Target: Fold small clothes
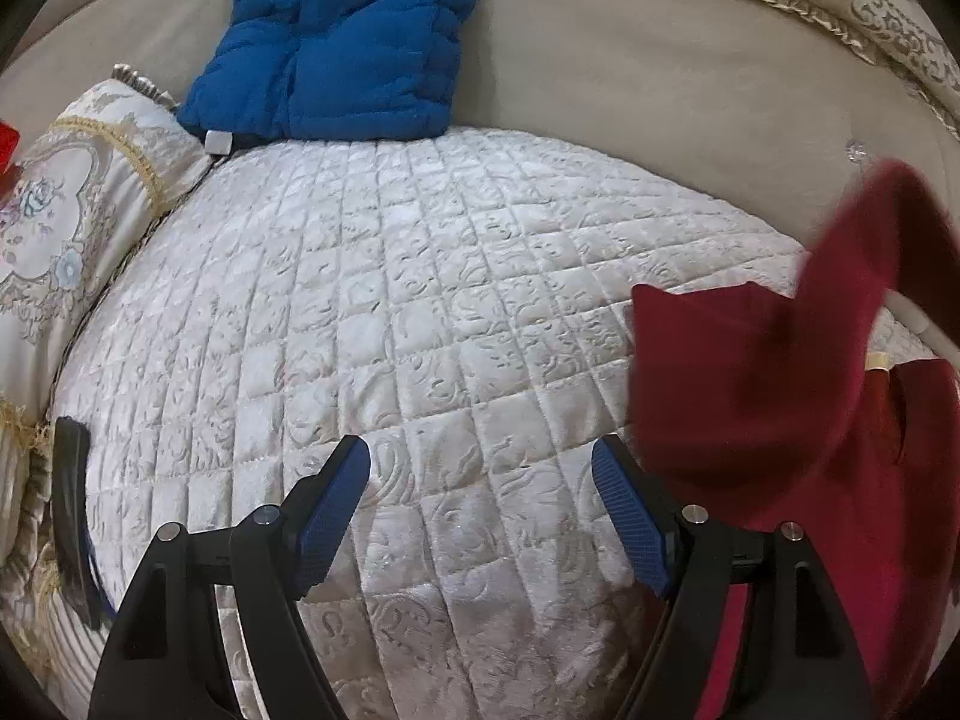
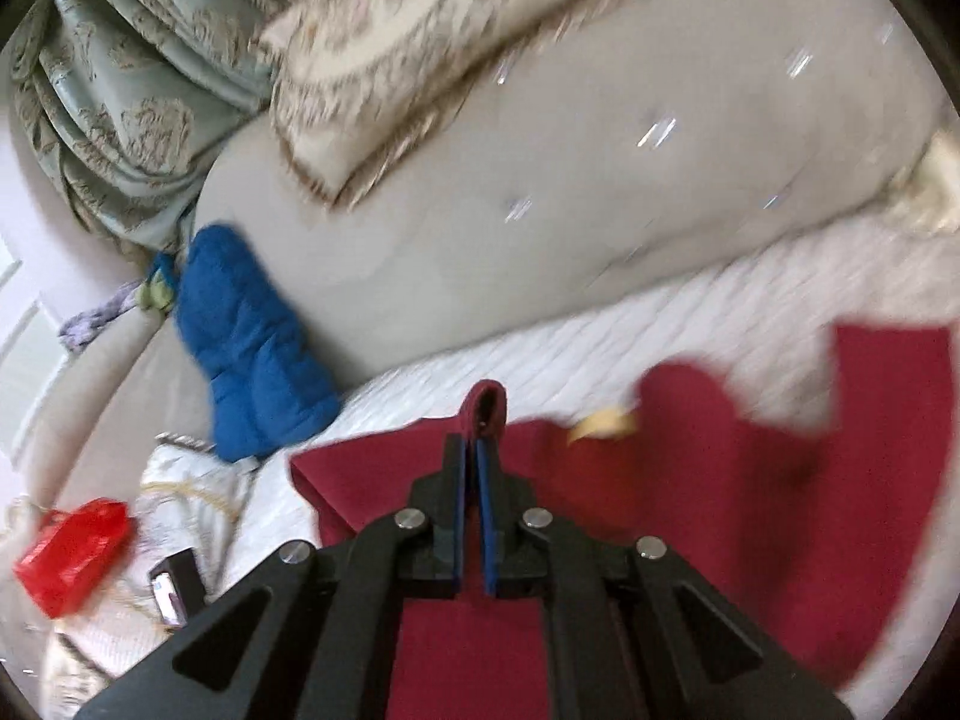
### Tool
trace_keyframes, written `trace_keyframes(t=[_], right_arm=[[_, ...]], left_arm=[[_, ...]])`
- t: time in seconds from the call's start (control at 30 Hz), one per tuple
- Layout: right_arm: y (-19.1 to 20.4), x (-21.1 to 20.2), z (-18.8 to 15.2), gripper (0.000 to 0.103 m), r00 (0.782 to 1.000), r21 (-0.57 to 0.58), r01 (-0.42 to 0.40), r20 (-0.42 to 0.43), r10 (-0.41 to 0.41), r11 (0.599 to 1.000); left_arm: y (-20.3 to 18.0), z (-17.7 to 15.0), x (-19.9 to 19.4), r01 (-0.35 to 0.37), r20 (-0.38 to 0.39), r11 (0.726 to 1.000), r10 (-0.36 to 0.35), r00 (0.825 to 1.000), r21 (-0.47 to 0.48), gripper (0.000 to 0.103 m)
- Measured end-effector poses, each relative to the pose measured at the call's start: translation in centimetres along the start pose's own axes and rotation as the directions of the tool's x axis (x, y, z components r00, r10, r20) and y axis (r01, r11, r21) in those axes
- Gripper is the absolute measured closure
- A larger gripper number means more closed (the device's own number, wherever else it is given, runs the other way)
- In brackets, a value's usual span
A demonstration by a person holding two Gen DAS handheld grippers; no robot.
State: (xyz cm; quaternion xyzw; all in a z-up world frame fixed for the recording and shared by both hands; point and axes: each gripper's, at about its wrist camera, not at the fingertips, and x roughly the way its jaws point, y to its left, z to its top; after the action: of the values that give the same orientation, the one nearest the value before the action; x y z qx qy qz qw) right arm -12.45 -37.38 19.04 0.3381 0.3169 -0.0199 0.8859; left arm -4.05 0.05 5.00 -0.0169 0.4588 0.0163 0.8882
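1. Right claw (image 2: 471, 450): blue pads pressed together on a fold of the dark red garment (image 2: 690, 480); a loop of its hem stands up just past the tips.
2. Dark red garment: partly lifted off the white quilted cover (image 2: 630, 330), the rest spread toward the cover's right edge; blurred in the right wrist view. A pale neck label (image 2: 603, 423) shows near its middle.
3. Left claw (image 1: 480, 474): pads (image 1: 630, 522) wide apart, nothing between them, over the near edge of the quilted cover (image 1: 390, 300). The red garment (image 1: 780, 390) lies just beside its right finger, one corner raised.
4. Blue padded vest (image 1: 336, 36): at the far edge of the cover, leaning on the beige backrest (image 1: 630, 60).
5. Patterned cushion (image 1: 78, 204): at the cover's left edge.
6. Second patterned cushion (image 2: 432, 48): resting against the backrest, well apart from the garment.
7. Red bag (image 2: 72, 552): off the cover's left side, beside a dark phone (image 2: 174, 588).
8. Green patterned curtain (image 2: 132, 90): beyond the backrest's left end.
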Motion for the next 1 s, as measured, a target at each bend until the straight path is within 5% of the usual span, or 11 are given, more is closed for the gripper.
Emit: trace_keyframes(t=[0.13,0.3,0.37,0.43,0.53,0.67,0.83,0.87,0.9,0.93,1.0], right_arm=[[-2.0,-2.3,0.7,0.099,0.979,-0.066,0.202,0.008,-0.202,0.977],[-4.4,-1.5,-0.1,0.098,0.894,-0.19,0.428,-0.059,-0.445,0.884],[-4.4,-1.0,-0.3,0.078,0.869,-0.208,0.459,-0.096,-0.486,0.863],[-2.3,-1.6,-0.5,0.048,0.908,-0.203,0.396,-0.061,-0.415,0.896],[2.9,0.2,-2.3,0.04,0.971,-0.293,0.114,-0.169,-0.169,0.949],[8.0,4.6,-6.3,0.04,0.927,-0.284,-0.146,-0.374,0.031,0.948],[8.0,12.0,-9.4,0.041,0.904,-0.118,-0.154,-0.417,0.092,0.981],[7.6,13.4,-9.6,0.043,0.896,-0.068,-0.177,-0.424,0.132,0.982],[7.7,14.2,-10.0,0.062,0.887,-0.047,-0.192,-0.435,0.153,0.98],[7.7,14.6,-10.5,0.098,0.883,-0.041,-0.186,-0.445,0.148,0.982],[8.1,14.6,-11.9,0.096,0.874,0.014,-0.199,-0.451,0.184,0.98]], left_arm=[[-0.9,-0.2,-0.1,-0.002,-0.001,0.999,0.002,1.0,0.037,0.045],[-1.2,-0.3,0.3,-0.018,-0.02,0.998,0.019,1.0,0.053,0.045],[-1.2,-0.4,0.4,-0.026,-0.022,0.998,0.027,0.999,0.062,0.045],[-1.2,-0.4,0.3,-0.041,-0.021,0.997,0.043,0.999,0.071,0.045],[-0.7,-0.1,0.5,-0.055,-0.023,0.997,0.057,0.998,0.057,0.045],[0.5,0.1,0.3,-0.059,-0.023,0.998,0.059,0.998,0.014,0.045],[1.1,0.6,0.1,-0.056,-0.012,0.998,0.056,0.998,-0.016,0.045],[1.1,0.6,0.0,-0.059,-0.008,0.998,0.059,0.998,-0.011,0.045],[1.2,0.7,-0.1,-0.065,-0.003,0.998,0.065,0.998,-0.009,0.045],[1.3,0.8,-0.2,-0.069,0.002,0.998,0.069,0.998,-0.011,0.045],[1.8,1.1,-0.4,-0.067,0.012,0.997,0.068,0.998,-0.033,0.045]])
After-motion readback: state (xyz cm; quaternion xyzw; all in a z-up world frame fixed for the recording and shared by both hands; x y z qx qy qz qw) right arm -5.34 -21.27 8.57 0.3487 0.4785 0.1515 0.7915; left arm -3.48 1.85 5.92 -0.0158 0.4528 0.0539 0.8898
